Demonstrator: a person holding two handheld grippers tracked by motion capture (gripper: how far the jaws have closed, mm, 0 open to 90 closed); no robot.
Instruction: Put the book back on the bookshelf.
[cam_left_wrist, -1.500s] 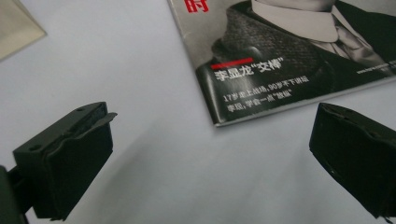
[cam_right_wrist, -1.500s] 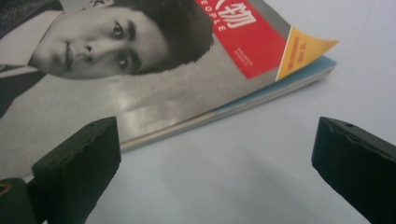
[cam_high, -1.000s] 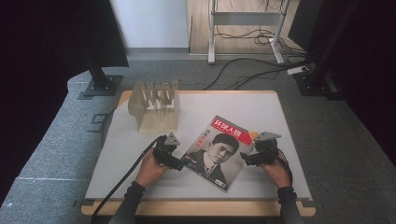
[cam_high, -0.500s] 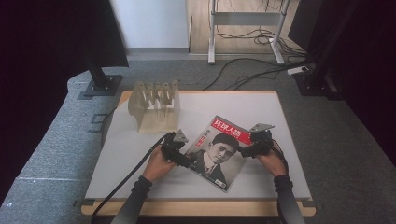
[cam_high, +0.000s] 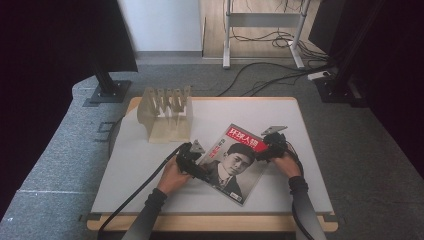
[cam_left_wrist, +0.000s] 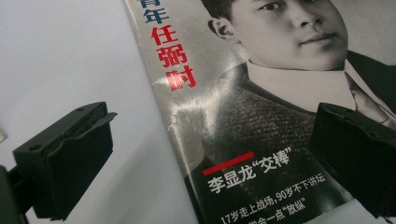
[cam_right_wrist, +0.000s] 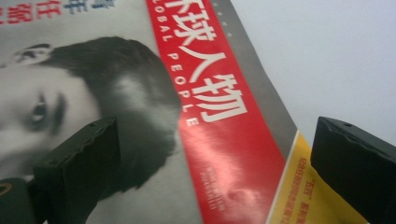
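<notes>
High view shows both hands now drawn in against the magazine (cam_high: 239, 161), where half a second ago they sat a little farther out and a second ago clearly off its sides; the magazine itself lies flat and slanted on the white table (cam_high: 140, 165) just as it did before. The left gripper (cam_high: 192, 165) has come onto the spine edge, and in the left gripper view its jaws stand spread, one over bare table to the outer side of the spine, the other over the printed cover (cam_left_wrist: 261, 116), so the edge lies between them, not yet pinched. The right gripper (cam_high: 267, 145) has closed in on the far corner by the red title band (cam_right_wrist: 210, 112); in the right gripper view its jaws are likewise spread, one over the dark portrait, the other beyond the cover's outer edge above the yellow strip and table. Both tongs look poised to straddle opposite edges, so the reach seems finished and a two-sided grip on the magazine is likely the step in hand. Ahead of the left gripper, well apart, stands the slotted wooden rack (cam_high: 166, 116), untouched.
</notes>
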